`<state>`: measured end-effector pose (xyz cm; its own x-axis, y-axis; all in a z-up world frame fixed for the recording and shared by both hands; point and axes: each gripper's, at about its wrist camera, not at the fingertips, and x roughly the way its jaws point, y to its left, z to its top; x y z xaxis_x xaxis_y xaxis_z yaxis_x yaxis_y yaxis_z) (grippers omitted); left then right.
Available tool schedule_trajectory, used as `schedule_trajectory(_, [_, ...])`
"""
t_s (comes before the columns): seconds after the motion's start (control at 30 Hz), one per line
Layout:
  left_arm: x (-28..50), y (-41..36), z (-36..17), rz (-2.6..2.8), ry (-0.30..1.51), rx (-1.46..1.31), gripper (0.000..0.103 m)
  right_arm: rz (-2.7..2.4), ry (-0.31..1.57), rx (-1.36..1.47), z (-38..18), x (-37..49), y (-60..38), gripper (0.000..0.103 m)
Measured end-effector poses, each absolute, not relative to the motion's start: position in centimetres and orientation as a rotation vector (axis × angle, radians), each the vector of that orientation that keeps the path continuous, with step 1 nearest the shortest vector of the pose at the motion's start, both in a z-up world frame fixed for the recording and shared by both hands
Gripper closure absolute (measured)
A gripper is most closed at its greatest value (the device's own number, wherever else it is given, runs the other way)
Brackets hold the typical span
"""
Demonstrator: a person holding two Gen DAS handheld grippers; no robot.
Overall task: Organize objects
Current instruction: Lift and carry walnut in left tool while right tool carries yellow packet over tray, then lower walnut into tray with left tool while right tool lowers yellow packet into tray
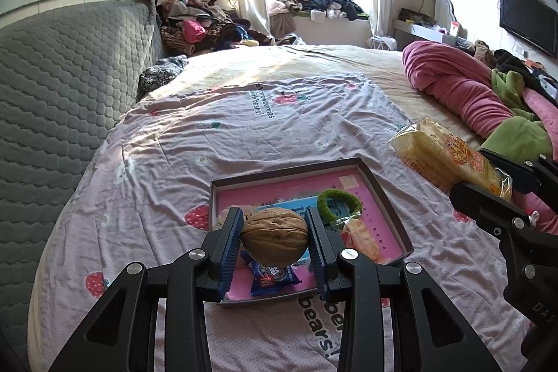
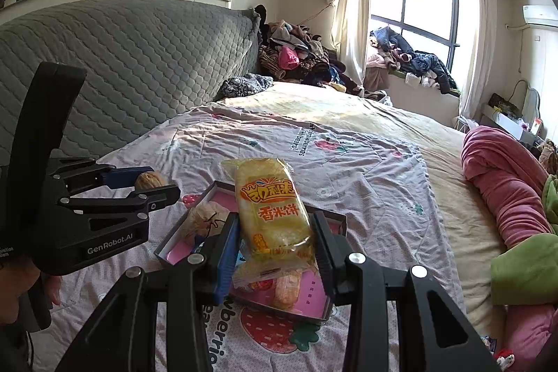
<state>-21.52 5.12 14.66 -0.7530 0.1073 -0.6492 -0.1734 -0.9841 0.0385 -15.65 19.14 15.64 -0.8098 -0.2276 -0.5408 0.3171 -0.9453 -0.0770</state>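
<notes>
A shallow box lid with a pink inside (image 1: 390, 197) lies on the bed; it also shows in the right wrist view (image 2: 174, 237). My left gripper (image 1: 275, 234) is shut on a brown walnut (image 1: 275, 236) and holds it above the lid; the walnut also shows in the right wrist view (image 2: 150, 180). My right gripper (image 2: 275, 244) is shut on a yellow rice-cracker packet (image 2: 272, 208), held above the lid; the packet also shows in the left wrist view (image 1: 446, 159). In the lid lie a green hair tie (image 1: 338, 203), a blue snack packet (image 1: 272, 278) and a small cracker packet (image 1: 359, 237).
The bed has a pink strawberry-print quilt (image 1: 244, 135). A grey quilted headboard (image 1: 69, 75) stands at the left. A rolled pink blanket (image 1: 460, 86) and green cloth (image 1: 516, 138) lie at the right. Clothes are piled by the window (image 1: 314, 2).
</notes>
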Motion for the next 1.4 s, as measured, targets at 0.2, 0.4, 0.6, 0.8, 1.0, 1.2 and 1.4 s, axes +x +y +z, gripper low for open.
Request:
schedule_trajectory(0.2, [-21.7, 5.4, 14.2, 2.802, 0.146, -1.033, 0.066, -2.734, 0.229, 0.793, 15.3, -16.1, 19.0, 0.062])
schedule_trajectory(0.4, [-22.1, 5.6, 13.3, 2.799, 0.146, -1.049, 0.066, -2.734, 0.225, 0.811, 14.3, -16.8, 19.4, 0.062])
schedule_trajectory(0.6, [-22.8, 5.5, 12.2, 2.794, 0.14, -1.069, 0.066, -2.735, 0.218, 0.826, 13.4, -17.6, 19.6, 0.062])
schedule_trajectory(0.8, [-23.4, 5.4, 11.3, 2.789, 0.14, -1.082, 0.066, -2.74, 0.198, 0.837, 12.5, -18.0, 20.3, 0.062])
schedule_trajectory(1.0, [-24.2, 5.5, 10.5, 2.788, 0.139, -1.091, 0.066, -2.738, 0.198, 0.84, 11.9, -18.5, 20.3, 0.062])
schedule_trajectory(1.2, [-24.9, 5.7, 9.2, 2.78, 0.139, -1.107, 0.066, -2.735, 0.185, 0.846, 11.0, -19.4, 20.4, 0.062])
schedule_trajectory(1.4, [-26.0, 5.9, 7.3, 2.765, 0.164, -1.139, 0.066, -2.737, 0.151, 0.859, 9.8, -20.8, 20.8, 0.062])
